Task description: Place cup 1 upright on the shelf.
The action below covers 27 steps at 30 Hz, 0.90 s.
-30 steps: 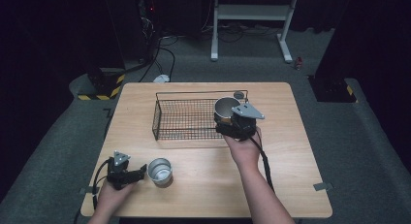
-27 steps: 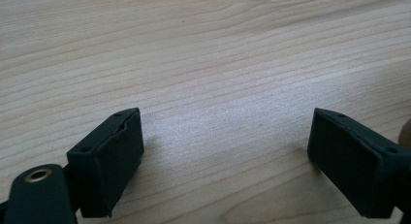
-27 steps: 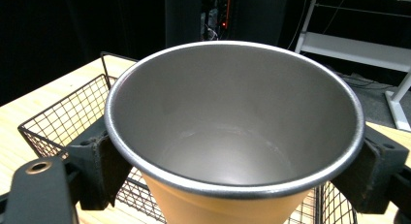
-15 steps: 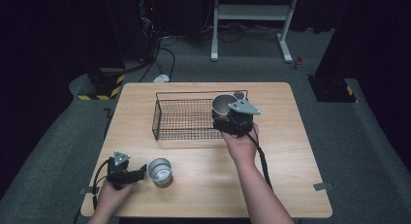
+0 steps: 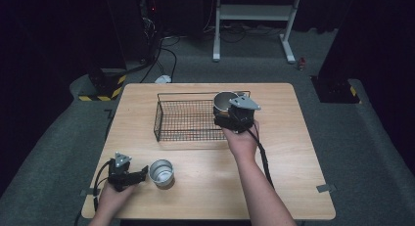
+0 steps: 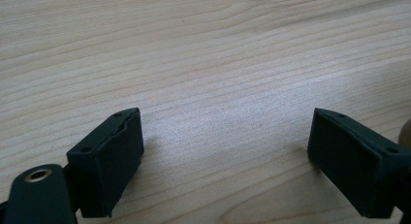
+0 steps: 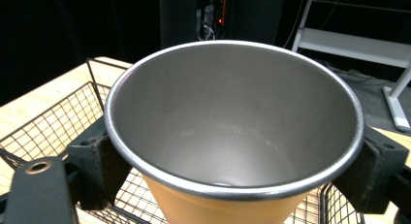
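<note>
One spare cup beside wire basket

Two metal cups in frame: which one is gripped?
The cup over the wire basket, clamped by the right tongs. The other cup stands free on the table beside the left tongs.

Dark room w/ grey carpet, white stand at back.

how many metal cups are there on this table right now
2: one wide steel cup gripped by the right gripper over the black wire basket, one small silver cup standing beside the left gripper.
</note>
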{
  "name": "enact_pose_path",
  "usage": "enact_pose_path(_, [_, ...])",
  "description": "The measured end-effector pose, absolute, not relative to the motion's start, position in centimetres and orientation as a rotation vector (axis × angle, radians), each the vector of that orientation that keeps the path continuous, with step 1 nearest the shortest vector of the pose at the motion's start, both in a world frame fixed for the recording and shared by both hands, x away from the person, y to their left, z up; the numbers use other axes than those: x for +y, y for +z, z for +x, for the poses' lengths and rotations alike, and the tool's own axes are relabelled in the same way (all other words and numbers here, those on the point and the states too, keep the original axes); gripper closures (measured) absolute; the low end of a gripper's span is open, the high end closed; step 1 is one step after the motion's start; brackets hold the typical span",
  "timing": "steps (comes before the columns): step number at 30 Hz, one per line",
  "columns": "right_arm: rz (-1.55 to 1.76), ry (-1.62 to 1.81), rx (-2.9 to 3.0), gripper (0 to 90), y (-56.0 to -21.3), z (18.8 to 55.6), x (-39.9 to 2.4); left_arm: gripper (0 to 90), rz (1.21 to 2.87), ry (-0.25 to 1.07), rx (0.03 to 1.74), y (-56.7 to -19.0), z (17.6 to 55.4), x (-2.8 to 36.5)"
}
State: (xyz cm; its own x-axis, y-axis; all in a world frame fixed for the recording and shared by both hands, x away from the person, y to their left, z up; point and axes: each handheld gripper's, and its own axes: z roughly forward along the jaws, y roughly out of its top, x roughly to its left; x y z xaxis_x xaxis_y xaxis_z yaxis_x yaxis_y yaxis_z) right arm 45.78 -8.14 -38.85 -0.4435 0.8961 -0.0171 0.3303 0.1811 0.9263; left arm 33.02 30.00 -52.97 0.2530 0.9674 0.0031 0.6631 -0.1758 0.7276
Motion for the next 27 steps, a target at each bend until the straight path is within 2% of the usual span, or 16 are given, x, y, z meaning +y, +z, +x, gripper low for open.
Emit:
enact_pose_path(11, [1.173, 1.235, 1.873, 13.3, -39.0, 47.6, -7.9, 13.2, 1.915, 0.641, 1.479, -53.0, 33.0, 30.0])
enact_pose_path(27, [1.247, 1.152, 1.907, 13.3, -41.2, 50.6, -7.3, 13.2, 1.916, 0.641, 1.479, -53.0, 33.0, 30.0])
